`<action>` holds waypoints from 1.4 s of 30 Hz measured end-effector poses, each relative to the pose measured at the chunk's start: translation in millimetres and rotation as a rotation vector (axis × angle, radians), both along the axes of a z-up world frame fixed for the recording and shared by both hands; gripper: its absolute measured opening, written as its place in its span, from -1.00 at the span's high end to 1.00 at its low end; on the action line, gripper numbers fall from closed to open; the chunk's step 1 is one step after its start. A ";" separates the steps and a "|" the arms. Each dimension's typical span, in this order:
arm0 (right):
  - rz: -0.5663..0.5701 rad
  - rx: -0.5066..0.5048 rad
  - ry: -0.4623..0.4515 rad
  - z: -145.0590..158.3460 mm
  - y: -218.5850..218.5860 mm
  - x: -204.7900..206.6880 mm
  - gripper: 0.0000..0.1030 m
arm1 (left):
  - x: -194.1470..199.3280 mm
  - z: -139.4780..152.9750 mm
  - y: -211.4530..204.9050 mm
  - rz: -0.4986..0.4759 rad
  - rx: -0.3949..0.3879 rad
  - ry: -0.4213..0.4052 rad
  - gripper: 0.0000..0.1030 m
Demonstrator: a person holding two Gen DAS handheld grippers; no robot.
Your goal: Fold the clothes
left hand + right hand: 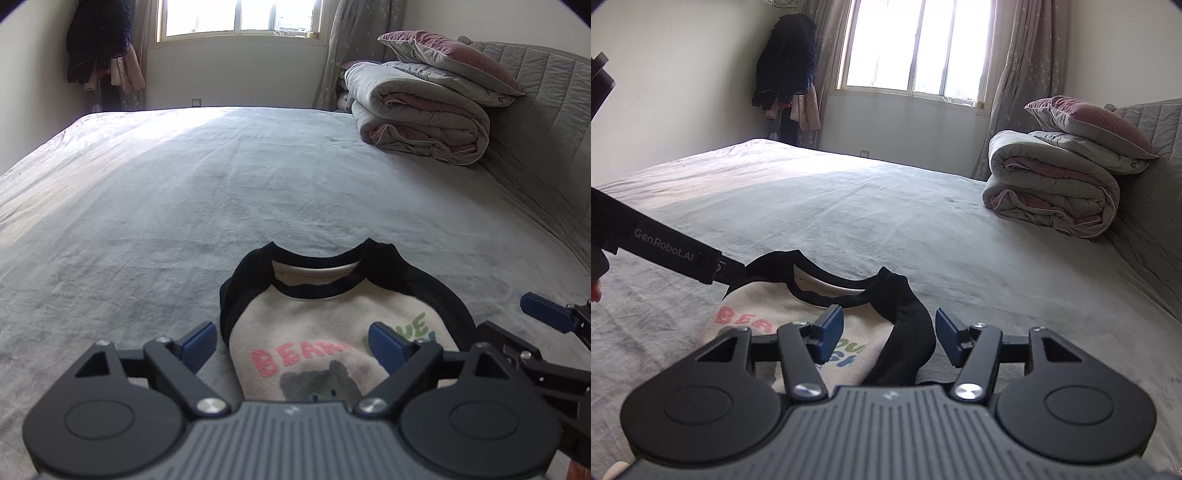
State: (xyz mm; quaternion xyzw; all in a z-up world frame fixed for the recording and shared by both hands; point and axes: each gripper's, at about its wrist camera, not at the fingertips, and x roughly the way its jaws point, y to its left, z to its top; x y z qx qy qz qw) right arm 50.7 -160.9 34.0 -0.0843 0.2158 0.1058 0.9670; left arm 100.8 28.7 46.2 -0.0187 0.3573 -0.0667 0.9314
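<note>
The left gripper [291, 341] hangs just above the near part of the sweatshirt [321, 332], jaws spread wide, pads clear of the cloth, nothing grasped. The right gripper [888, 334] stands likewise released, its blue pads either side of the black sleeve [908, 332] without pressing on it. The sweatshirt, cream with black collar and sleeves, pink lettering and a grey bear print, lies folded on the near middle of the bed [184, 206], collar toward the window [236, 16]. A folded quilt [421, 122] with a pillow [450, 55] on top sits at the headboard side, well apart. Dark clothes [98, 40] hang in the far corner.
</note>
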 end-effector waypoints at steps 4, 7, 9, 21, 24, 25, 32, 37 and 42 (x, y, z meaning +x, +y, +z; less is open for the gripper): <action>-0.007 0.029 0.020 4.4 -8.2 -18.4 -0.20 | -23.0 -4.6 -0.7 -0.014 -0.008 0.030 -0.76; -0.019 0.049 0.040 6.1 -13.8 -31.1 -0.20 | -40.3 -7.6 -1.1 -0.025 -0.019 0.056 -0.76; -0.023 0.057 0.051 6.9 -16.4 -39.3 -0.20 | -51.2 -8.7 -0.9 -0.030 -0.033 0.071 -0.76; -0.020 0.095 0.114 -17.6 -20.3 -69.9 -0.20 | -115.9 -20.7 -19.5 -0.135 -0.159 0.068 -0.76; -0.019 0.100 0.130 -36.7 -23.0 -68.5 -0.20 | -122.7 -31.6 -31.7 -0.184 -0.164 0.037 -0.75; -0.014 0.102 0.133 -42.9 -24.5 -67.6 -0.20 | -124.4 -36.2 -35.9 -0.197 -0.163 0.031 -0.75; -0.043 0.086 0.169 -57.3 -29.2 -46.7 -0.20 | -122.8 -54.0 -50.8 -0.250 -0.147 0.065 -0.52; -0.094 0.081 0.200 -72.1 -33.5 -28.0 -0.20 | -118.1 -66.1 -53.2 -0.294 -0.142 0.111 -0.51; -0.088 0.087 0.170 -80.2 -31.7 -18.0 -0.12 | -119.9 -77.6 -61.6 -0.320 -0.041 0.118 -0.20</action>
